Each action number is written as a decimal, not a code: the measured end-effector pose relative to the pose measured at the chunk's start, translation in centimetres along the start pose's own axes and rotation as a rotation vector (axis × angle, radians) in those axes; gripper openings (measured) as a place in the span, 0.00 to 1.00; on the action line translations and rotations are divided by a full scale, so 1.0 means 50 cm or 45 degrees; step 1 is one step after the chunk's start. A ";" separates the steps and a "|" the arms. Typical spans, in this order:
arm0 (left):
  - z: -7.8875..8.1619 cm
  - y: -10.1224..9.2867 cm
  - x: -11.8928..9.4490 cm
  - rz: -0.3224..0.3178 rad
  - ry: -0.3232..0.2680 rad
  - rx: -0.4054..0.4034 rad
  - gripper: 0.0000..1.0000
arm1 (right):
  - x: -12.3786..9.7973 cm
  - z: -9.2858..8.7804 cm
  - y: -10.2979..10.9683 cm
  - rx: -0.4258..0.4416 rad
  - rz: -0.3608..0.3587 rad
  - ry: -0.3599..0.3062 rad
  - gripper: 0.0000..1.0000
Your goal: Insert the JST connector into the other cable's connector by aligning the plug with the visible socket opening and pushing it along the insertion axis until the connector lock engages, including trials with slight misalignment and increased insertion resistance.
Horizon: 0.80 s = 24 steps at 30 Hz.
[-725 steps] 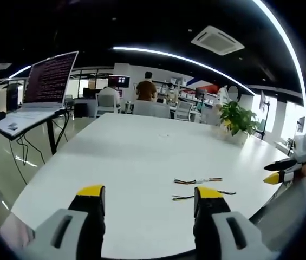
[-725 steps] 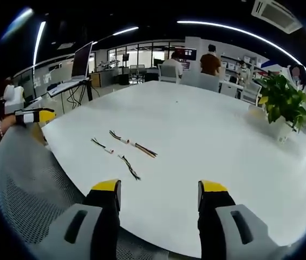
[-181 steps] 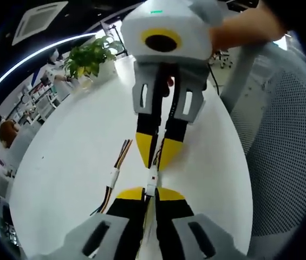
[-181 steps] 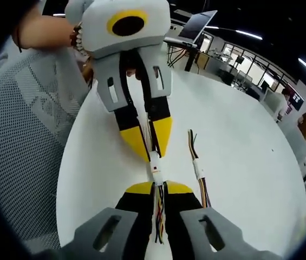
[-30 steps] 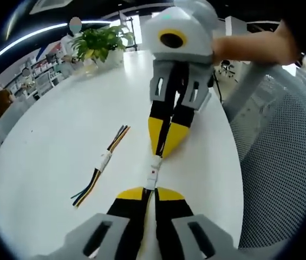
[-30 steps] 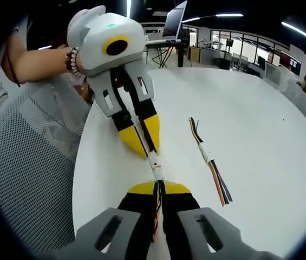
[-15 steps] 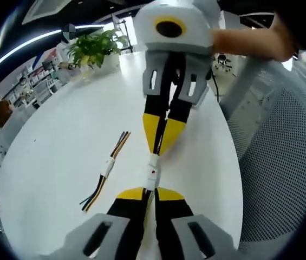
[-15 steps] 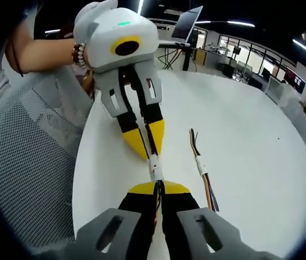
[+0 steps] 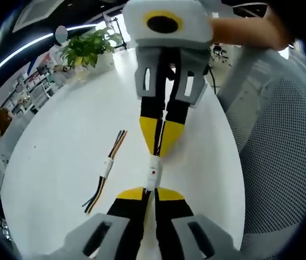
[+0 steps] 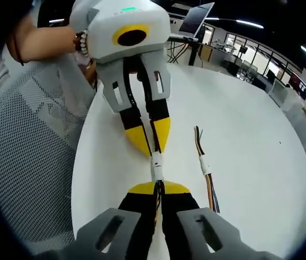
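Observation:
Two white JST connectors (image 9: 153,172) meet end to end in the gap between the two grippers, above the white table. In the left gripper view my left gripper (image 9: 146,190) is shut on the near cable just below the connectors, and the right gripper (image 9: 162,154) comes in from the top, shut on the far cable. In the right gripper view my right gripper (image 10: 159,186) is shut on its multicoloured cable, the joined connectors (image 10: 156,162) sit just above its tips, and the left gripper (image 10: 151,154) points down at them. Whether the lock has caught cannot be told.
A second joined cable pair (image 9: 107,169) lies flat on the table (image 9: 60,141), also visible beside my jaws (image 10: 204,168). A mesh chair (image 9: 282,162) stands at the table edge. A potted plant (image 9: 85,49) and a laptop (image 10: 193,24) sit further off.
Both grippers stay shut on their cables with the connectors held together. The views have tilted slightly and the opposite gripper has come a little closer.

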<state>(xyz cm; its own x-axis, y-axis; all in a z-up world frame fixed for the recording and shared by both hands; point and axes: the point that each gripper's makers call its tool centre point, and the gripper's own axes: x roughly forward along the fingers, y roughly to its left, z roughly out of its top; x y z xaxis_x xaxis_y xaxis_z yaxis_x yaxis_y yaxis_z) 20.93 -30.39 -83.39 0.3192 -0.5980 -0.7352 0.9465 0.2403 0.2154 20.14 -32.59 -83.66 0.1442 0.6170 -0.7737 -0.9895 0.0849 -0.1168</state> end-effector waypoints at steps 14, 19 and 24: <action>0.004 -0.006 0.003 -0.010 0.009 0.028 0.00 | 0.003 -0.016 -0.001 -0.019 -0.008 0.065 0.00; 0.004 -0.011 0.005 -0.016 0.020 0.048 0.00 | 0.005 -0.019 0.001 -0.027 -0.004 0.086 0.00; 0.021 -0.013 0.004 -0.022 -0.022 0.045 0.00 | 0.005 -0.014 0.005 -0.028 0.002 0.078 0.00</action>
<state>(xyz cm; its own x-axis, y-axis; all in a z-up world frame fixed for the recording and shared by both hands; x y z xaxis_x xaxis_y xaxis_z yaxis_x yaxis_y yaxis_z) 20.41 -31.47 -83.02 0.3032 -0.6148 -0.7281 0.9529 0.2027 0.2258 19.94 -32.94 -84.32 0.1431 0.5679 -0.8106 -0.9895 0.0660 -0.1285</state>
